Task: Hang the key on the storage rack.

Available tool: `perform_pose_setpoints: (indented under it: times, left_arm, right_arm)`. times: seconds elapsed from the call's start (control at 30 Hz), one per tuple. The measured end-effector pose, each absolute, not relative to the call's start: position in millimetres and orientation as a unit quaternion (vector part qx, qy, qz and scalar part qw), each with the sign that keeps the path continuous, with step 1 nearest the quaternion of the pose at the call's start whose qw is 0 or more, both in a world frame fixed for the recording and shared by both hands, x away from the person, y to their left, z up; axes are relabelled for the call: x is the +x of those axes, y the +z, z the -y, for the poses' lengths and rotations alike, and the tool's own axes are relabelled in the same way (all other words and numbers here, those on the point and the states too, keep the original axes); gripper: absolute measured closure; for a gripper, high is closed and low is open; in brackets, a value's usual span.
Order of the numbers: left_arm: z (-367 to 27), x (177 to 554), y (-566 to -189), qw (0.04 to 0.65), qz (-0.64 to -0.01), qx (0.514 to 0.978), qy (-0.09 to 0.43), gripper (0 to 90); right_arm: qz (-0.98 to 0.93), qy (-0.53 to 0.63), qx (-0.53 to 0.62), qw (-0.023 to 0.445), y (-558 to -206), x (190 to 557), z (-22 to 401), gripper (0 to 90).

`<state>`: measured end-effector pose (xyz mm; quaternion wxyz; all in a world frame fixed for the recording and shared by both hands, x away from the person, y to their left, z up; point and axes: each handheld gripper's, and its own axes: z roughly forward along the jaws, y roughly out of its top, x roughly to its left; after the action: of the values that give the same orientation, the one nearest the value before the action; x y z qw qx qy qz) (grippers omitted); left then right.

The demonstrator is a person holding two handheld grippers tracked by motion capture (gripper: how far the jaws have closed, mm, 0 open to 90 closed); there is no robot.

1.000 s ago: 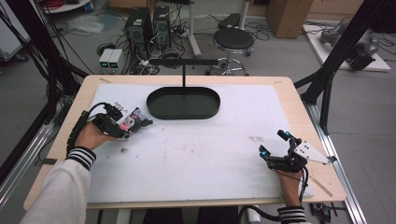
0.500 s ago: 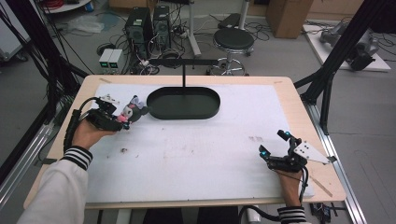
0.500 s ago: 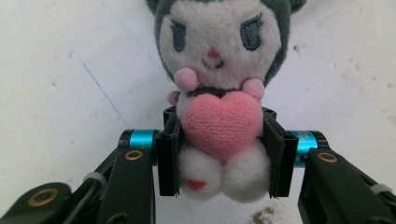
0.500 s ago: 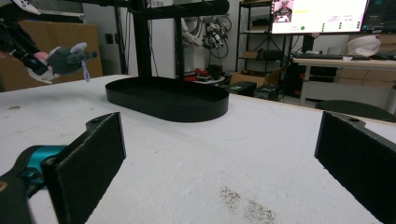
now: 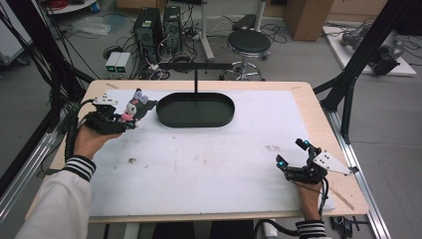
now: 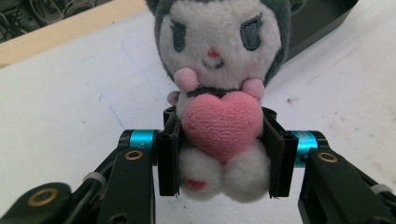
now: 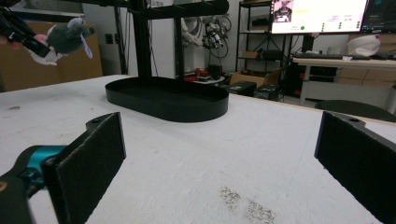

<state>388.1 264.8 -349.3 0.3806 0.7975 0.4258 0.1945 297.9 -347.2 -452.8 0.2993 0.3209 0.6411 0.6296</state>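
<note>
A small plush toy (image 5: 133, 107) with a grey hood, white face and pink heart (image 6: 223, 122) is held above the table's left side. My left gripper (image 5: 122, 121) is shut on its body, both pads pressing beside the heart. The toy (image 7: 65, 38) hangs in the air left of the black oval tray (image 5: 195, 110), close to the tray's left end. My right gripper (image 5: 291, 154) rests open near the table's right front edge, with its jaws wide apart over bare white surface (image 7: 210, 177) and nothing between them.
A black T-shaped stand (image 5: 195, 67) rises behind the tray. The white mat (image 5: 209, 164) covers the wooden table (image 5: 318, 107). Black frame legs (image 5: 348, 74) flank the table on both sides. A stool (image 5: 249, 45) and computer towers (image 5: 157, 25) stand on the floor beyond.
My left gripper has carried the plush toy up and away toward the tray's left end. The right gripper has stayed in place.
</note>
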Motion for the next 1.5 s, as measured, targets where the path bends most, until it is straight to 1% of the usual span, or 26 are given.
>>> perform_pose_setpoints:
  times: [0.23, 0.33, 0.5, 1.0, 1.5]
  left_arm:
    - [-265.6, 386.3, -341.2, 0.405, -0.43, 0.78, 0.207, 56.7]
    - [-262.8, 387.5, -330.7, 0.414, -0.425, 0.777, 0.209, 56.7]
    - [-253.3, 392.6, -314.7, 0.413, -0.415, 0.78, 0.222, 56.7]
    - [-228.5, 417.2, -285.3, 0.412, -0.413, 0.778, 0.233, 56.7]
    - [-202.8, 440.5, -272.4, 0.393, -0.417, 0.785, 0.236, 56.7]
  right_arm:
    - [-0.642, 0.629, 0.321, 0.299, -452.8, 297.9, 347.2, 0.8]
    - [-0.641, 0.629, 0.322, 0.3, -452.8, 297.7, 347.1, 0.8]
    - [-0.642, 0.628, 0.322, 0.3, -452.8, 297.7, 347.2, 0.8]
    - [-0.641, 0.629, 0.321, 0.301, -452.8, 298.0, 347.3, 0.8]
    - [-0.64, 0.631, 0.322, 0.299, -452.9, 297.9, 347.1, 0.8]
